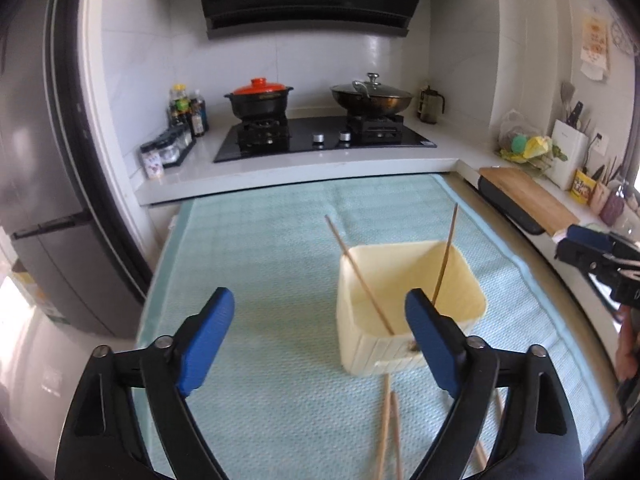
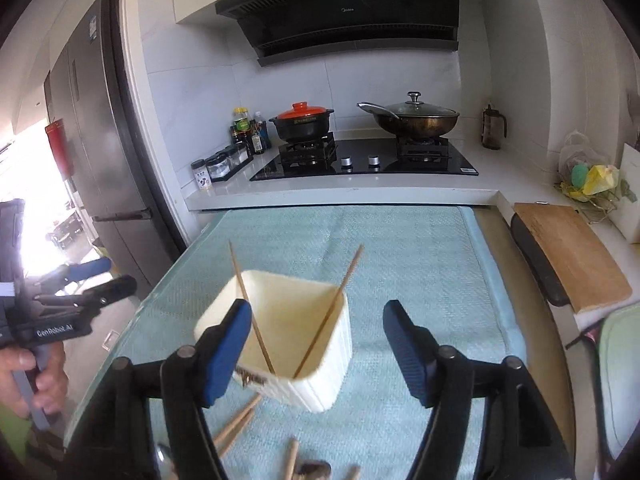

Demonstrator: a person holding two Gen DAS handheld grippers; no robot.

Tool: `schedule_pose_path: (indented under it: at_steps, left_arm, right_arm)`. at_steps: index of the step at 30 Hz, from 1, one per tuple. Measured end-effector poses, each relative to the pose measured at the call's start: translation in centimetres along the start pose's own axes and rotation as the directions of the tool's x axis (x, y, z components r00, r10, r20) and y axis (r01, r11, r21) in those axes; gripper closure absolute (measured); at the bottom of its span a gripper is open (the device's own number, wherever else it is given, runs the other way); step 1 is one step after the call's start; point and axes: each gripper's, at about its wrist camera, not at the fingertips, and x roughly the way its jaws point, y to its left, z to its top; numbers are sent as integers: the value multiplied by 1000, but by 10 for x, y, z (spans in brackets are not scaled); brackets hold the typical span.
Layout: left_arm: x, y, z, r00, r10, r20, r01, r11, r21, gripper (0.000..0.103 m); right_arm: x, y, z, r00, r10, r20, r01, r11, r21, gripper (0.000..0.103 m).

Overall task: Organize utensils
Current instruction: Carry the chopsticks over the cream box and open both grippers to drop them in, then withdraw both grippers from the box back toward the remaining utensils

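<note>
Chopsticks (image 1: 362, 276) are the business here: two already stand crossed inside the cream square holder (image 1: 408, 344), while more chopsticks (image 1: 390, 432) lie loose on the mint-green mat (image 1: 260, 248) just in front of it. Both grippers hang above the mat with nothing in them; the left gripper (image 1: 320, 340) has its blue pads spread wide, and the right gripper (image 2: 316, 348) is parted somewhat less, one pad in front of the holder's near corner.

My worry is the holder itself. It looks light, and a pad reaching for the loose sticks right against its base could nudge or tip it, spilling the two leaning inside. The thin sticks may also roll on the woven mat or slip from a shallow pinch.

The mat covers a table (image 2: 492, 240) that butts against a white kitchen counter with a gas hob (image 2: 360, 160), an orange-lidded clay pot (image 2: 302, 120), a lidded wok (image 2: 416, 120), and a wooden cutting board (image 2: 572, 252) at the right.
</note>
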Motion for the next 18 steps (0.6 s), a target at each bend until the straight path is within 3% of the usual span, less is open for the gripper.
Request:
schedule_pose_path:
  at_steps: [6,11,14,18]
  left_arm:
    - [-79,24,-100,985,118,128,-112,992,-52,4]
    - [-97,10,-142,983,141,117,-143,990,10,4]
    - [-99,3,-154,990,91,107,-91,996,-3,4]
    - [-88,-10,-165,994,46,104,-46,999,-3,4]
  right_arm:
    - [-72,-5,-78,993,-113,36,115,992,-59,17]
    - [-101,-10,-129,986,-163,14,164,986,-27,16]
    - [-111,-9,-147,983,-183,11,183,983,1,16]
    - [-129,-6,-172,984,-162,79,158,986,47,16]
